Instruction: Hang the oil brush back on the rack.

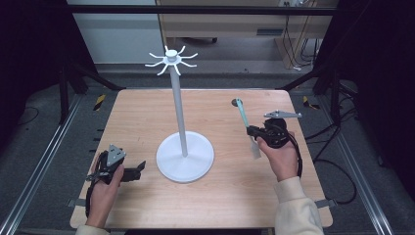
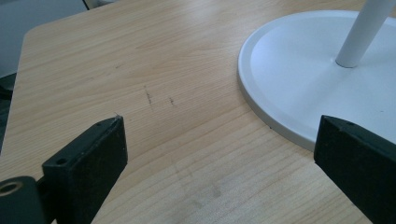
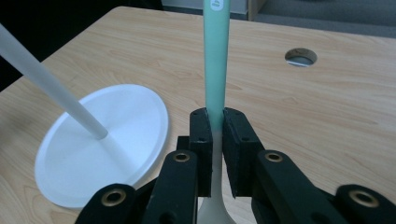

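With the right gripper (image 3: 215,135) clamped on the mint-handled spatula (image 1: 243,120), lift it steadily toward a hook of the white stand (image 1: 172,58) — handle hole leading — while the left gripper (image 2: 219,154), jaws wide and empty, rests beside the base.

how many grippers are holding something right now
1. The right gripper, at the table's right, is shut on the green-handled utensil. The left gripper, resting open at the left, holds nothing, beside the stand's base.
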{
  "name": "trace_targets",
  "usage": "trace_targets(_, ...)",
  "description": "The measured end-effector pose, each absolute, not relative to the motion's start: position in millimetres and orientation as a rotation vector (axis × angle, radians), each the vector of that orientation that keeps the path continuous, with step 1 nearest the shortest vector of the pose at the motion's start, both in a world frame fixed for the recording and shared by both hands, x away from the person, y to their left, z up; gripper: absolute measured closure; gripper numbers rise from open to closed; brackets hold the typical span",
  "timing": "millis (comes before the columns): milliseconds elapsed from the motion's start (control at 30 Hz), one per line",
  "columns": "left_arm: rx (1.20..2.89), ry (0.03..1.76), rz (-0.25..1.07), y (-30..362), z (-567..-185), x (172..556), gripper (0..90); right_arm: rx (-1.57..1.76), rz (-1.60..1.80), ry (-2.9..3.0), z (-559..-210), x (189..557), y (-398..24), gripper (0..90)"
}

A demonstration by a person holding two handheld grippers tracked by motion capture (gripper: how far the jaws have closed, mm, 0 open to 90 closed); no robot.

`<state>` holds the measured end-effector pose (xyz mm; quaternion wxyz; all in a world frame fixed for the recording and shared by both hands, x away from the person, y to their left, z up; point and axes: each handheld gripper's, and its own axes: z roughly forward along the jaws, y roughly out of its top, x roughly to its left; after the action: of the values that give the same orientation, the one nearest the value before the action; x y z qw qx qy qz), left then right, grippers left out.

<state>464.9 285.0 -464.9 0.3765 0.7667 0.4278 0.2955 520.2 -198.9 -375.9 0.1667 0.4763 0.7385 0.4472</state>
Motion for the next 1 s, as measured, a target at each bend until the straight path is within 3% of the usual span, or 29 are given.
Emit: trace_targets(1000,1.962,1.099,0.764,286.2,-466.0,472.3,2.3,1.151,1.511,2.009,-334.2,495.6,-178.5,82.6)
